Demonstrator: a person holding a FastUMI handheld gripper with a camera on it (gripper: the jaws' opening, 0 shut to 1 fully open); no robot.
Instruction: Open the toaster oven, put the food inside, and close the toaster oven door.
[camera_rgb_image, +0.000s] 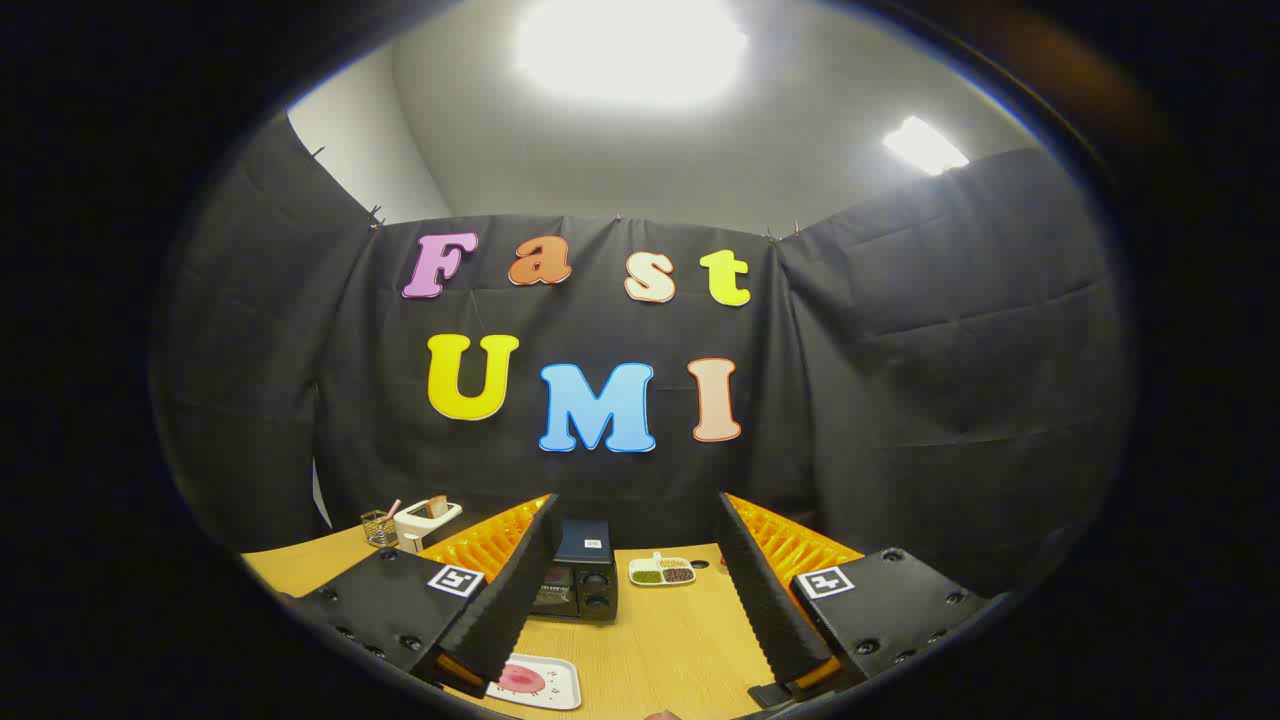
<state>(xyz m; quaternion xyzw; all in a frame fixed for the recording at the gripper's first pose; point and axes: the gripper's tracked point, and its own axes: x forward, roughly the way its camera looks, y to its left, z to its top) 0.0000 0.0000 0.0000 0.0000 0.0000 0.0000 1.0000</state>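
My gripper (640, 660) is open, its two black fingers with orange backs spread wide above a wooden table (670, 640), nothing between them. A small black toaster oven (578, 585) stands beyond the fingers, close to the left finger (505, 610), with its door shut. A white plate (535, 682) carrying a pink-red piece of food (520, 679) lies on the table near the left fingertip, partly hidden by that finger.
A white divided dish (661, 571) with green and brown contents sits to the right of the oven. Far left at the back stand a white toaster (425, 520) holding bread and a wire holder (378, 527). Black cloth walls close off the table's back and sides.
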